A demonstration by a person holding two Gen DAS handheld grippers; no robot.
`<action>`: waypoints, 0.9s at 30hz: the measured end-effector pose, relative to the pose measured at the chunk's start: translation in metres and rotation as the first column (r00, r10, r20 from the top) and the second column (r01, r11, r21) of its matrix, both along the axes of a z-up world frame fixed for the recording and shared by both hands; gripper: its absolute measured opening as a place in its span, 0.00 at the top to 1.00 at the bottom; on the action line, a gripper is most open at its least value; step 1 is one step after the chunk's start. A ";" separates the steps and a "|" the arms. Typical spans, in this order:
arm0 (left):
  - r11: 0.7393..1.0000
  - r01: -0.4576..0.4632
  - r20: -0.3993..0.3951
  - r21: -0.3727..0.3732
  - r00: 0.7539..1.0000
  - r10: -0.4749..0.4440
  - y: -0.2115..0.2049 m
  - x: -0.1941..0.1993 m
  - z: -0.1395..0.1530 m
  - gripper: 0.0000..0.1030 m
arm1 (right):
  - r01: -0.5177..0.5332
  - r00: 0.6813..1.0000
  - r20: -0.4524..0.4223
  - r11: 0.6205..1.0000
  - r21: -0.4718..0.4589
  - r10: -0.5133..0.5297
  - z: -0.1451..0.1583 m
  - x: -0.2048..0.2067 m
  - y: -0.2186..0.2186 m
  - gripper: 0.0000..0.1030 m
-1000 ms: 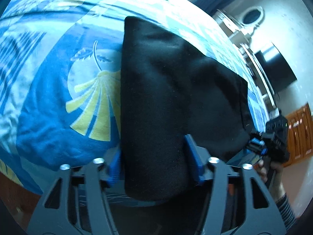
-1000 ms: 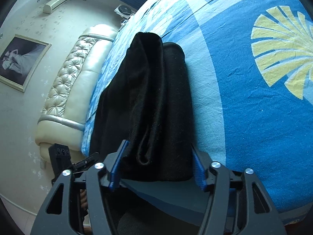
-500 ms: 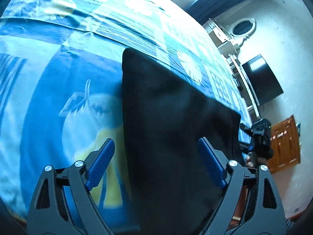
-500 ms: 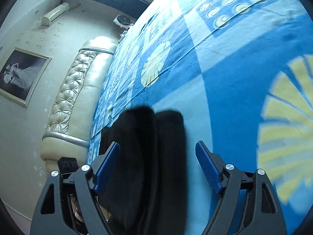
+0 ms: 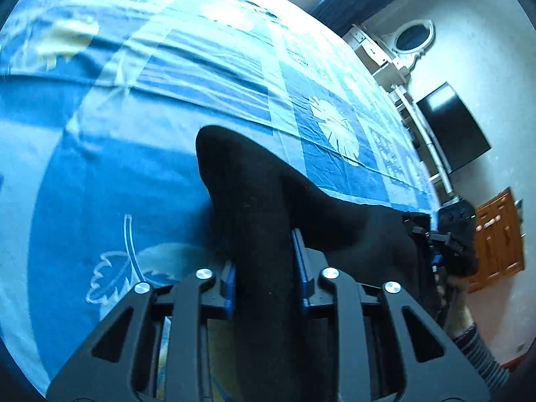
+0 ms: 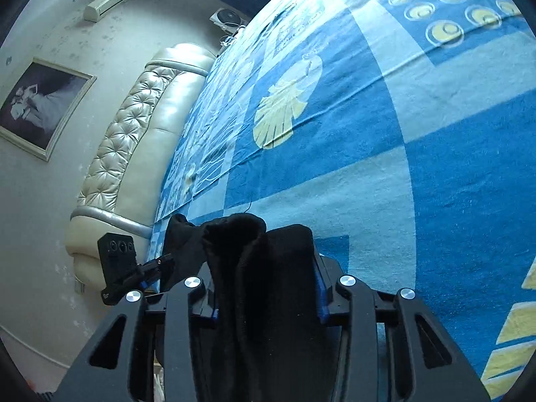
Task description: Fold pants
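1. Closing on black cloth, the left gripper (image 5: pixel 266 273) is seen with its blue pads (image 5: pixel 229 283) pressed against a bunched ridge of the pants (image 5: pixel 254 207).
2. The right gripper (image 6: pixel 264 288) is likewise closing, and a thick bundle of folded layers of the pants (image 6: pixel 268 268) is pinched between its pads (image 6: pixel 321 288).
3. The pants are spread between the two grippers over the near edge of the bed (image 5: pixel 134 154), with one rounded end raised above the blue patterned sheet (image 6: pixel 385 154).
4. In the left wrist view, the right gripper (image 5: pixel 432 244) is seen at the far right edge of the cloth, held by a hand (image 5: pixel 457 305) with a striped sleeve (image 5: pixel 475 345).
5. In the right wrist view, the left gripper (image 6: pixel 150 269) is seen at the left, with a corner of the pants at its fingers.
6. A padded headboard (image 6: pixel 140 140), a framed picture (image 6: pixel 40 104) and an air conditioner (image 6: pixel 109 0) are shown along the wall.
7. A dark screen (image 5: pixel 452 127), an oval mirror (image 5: pixel 413 37) and a wooden door (image 5: pixel 499 238) are visible past the bed.
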State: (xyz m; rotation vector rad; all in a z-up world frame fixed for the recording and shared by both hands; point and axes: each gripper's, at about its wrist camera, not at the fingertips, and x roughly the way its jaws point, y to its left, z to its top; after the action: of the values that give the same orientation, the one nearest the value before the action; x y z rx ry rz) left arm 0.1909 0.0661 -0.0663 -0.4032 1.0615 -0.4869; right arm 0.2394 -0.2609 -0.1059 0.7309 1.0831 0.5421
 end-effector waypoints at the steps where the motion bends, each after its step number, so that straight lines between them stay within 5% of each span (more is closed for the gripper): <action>1: 1.000 0.001 0.005 0.015 1.000 -0.001 -0.002 0.002 0.002 0.77 | 0.005 1.000 0.011 1.000 0.004 -0.005 0.002 0.001 -0.002 0.64; 10: 0.991 -0.060 0.070 0.121 0.996 0.052 0.002 0.059 0.029 0.78 | 0.043 0.996 0.079 0.998 0.048 -0.047 0.014 0.054 0.010 0.65; 15: 0.976 -0.090 0.029 0.197 0.996 0.086 0.008 0.089 0.011 0.77 | 0.058 0.997 0.045 0.998 0.024 -0.059 -0.002 0.080 0.017 0.65; 19: 0.975 -0.084 0.043 0.206 0.996 0.077 0.007 0.085 0.004 0.75 | 0.091 0.996 -0.021 0.993 0.076 -0.089 -0.029 0.082 0.005 0.65; 27: 0.976 -0.088 0.052 0.200 0.996 0.079 0.008 0.087 -0.001 0.72 | 0.096 0.995 -0.023 0.990 0.104 -0.094 -0.033 0.083 0.003 0.65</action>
State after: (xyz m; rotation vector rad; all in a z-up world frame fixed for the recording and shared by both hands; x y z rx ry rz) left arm 0.2774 0.0740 -0.0673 -0.2545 1.0366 -0.3077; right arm 0.3219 -0.2575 -0.1392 0.8764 1.0370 0.5147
